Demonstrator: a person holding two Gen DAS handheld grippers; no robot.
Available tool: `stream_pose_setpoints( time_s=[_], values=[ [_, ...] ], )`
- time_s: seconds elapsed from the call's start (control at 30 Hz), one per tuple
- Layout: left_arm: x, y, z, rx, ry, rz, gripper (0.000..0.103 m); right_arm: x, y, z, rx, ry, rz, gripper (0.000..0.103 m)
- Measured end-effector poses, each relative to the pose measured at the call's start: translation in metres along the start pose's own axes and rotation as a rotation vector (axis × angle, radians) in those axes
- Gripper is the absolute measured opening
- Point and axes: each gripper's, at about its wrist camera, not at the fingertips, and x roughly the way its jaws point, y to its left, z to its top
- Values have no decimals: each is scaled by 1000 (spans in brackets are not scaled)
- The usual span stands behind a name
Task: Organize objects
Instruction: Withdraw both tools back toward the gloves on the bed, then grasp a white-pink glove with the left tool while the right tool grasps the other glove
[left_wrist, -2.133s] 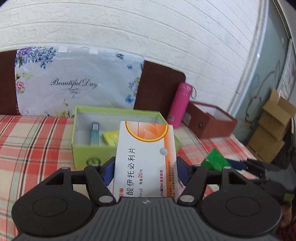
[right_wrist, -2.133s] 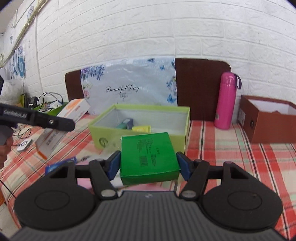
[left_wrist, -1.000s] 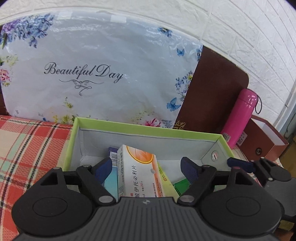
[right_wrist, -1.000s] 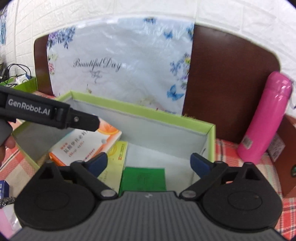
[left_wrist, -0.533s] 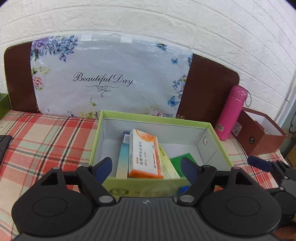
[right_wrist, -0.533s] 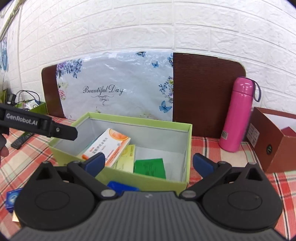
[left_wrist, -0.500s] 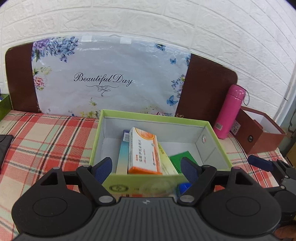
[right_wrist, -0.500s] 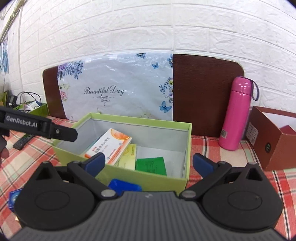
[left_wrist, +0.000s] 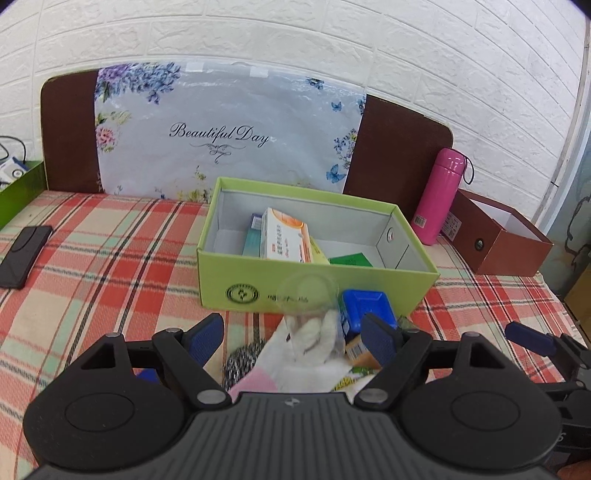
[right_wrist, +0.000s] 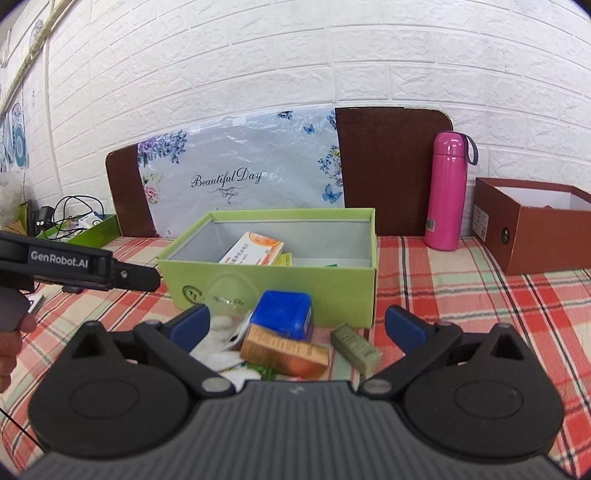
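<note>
Plaid cloth in red, cream and green covers the bed (left_wrist: 110, 266). At far left of the right wrist view the left gripper's black side reads "GenRobot.AI", with part of a hand (right_wrist: 11, 332) holding its grip. Behind, a floral plastic panel (left_wrist: 229, 136) reads "Beautiful Day" in script, leaning on a brown headboard (left_wrist: 399, 147).

The left gripper (left_wrist: 293, 338) has its blue-padded jaws spread wide and holds nothing; it tilts down toward a clear plastic cup (left_wrist: 308, 295), a white glove with a pink cuff (left_wrist: 295, 354) and a steel scourer (left_wrist: 242, 363) on the bed.

A lime-green box (left_wrist: 314, 291), open-topped with a round emblem on its front wall, sits centre. Inside lean an orange-and-white medicine carton (left_wrist: 282, 236) printed with Chinese characters too small to read, a teal carton (left_wrist: 253, 240), a yellow packet (left_wrist: 319, 254) and a flat green box (left_wrist: 351, 260).

The right gripper (right_wrist: 297, 326) also has its jaws wide apart and empty, aimed down at a blue tub (right_wrist: 284, 314), an orange carton (right_wrist: 284, 352) and an olive stick-shaped pack (right_wrist: 354, 349) lying just in front of the lime-green box.

To the right stand a pink flask (right_wrist: 447, 192) with a barcode sticker and an open brown box (right_wrist: 535, 229).
</note>
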Motion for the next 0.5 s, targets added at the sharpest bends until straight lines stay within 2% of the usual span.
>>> stream_pose_setpoints(
  time_s=[0.3,0.5],
  values=[
    [-9,16,-30,-45,35,-5,84,-19,6,-28,27,27,-4,103],
    [-7,23,-51,-31,41,-49,84,-15,8,-51,65,84,-2,103]
  ],
)
